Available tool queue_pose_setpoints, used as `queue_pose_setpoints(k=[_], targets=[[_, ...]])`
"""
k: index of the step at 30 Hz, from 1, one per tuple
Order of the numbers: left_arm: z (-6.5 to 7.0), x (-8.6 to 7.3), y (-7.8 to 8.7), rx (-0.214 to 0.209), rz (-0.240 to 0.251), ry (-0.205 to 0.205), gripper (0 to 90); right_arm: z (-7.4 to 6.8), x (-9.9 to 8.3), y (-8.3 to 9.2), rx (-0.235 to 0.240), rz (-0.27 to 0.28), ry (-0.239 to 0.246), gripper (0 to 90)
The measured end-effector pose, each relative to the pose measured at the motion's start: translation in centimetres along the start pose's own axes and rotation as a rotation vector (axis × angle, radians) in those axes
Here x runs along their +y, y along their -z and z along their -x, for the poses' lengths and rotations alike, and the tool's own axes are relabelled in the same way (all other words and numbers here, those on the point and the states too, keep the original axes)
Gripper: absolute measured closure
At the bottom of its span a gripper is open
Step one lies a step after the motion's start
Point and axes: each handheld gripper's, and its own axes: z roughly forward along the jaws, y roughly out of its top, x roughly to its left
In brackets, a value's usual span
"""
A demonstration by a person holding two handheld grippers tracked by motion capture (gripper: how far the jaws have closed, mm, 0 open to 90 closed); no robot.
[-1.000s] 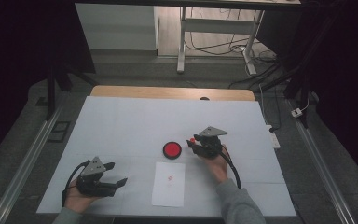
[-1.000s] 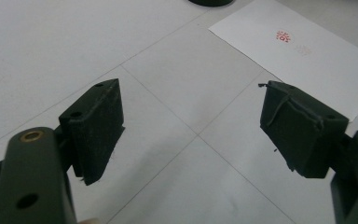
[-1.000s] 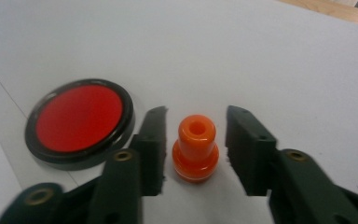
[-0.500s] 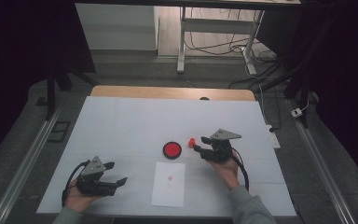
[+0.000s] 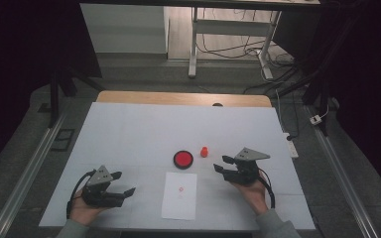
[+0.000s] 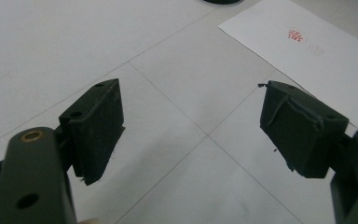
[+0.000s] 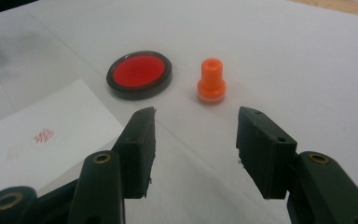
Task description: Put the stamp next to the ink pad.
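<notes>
The small orange plastic stamp [image 7: 211,80] stands upright beside the round red ink pad [image 7: 139,73], freed by the right gripper [image 7: 196,140], whose jaws, just opened, are spread and empty, while the left gripper [image 6: 191,126] idles spread wide near the stamped white paper sheet [image 5: 179,195].

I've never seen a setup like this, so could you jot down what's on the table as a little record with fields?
Surface: white table
Stamp: small orange plastic stamp, upright, standing free beside the pad
Ink pad: round red ink pad in a black rim, uncovered
Paper: white paper sheet bearing a red stamp mark
Right gripper: jaws have just been opening, nothing between them, short of the stamp
Left gripper: open, holding nothing
</notes>
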Motion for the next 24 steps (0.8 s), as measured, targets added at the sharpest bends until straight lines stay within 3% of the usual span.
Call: queue_pose_setpoints(k=[24], targets=[[-0.7,-0.3,-0.3,0.025,0.0,0.012,21.6,0.4,-4.4,8.2,-0.085,-0.006,0.048,45.8]])
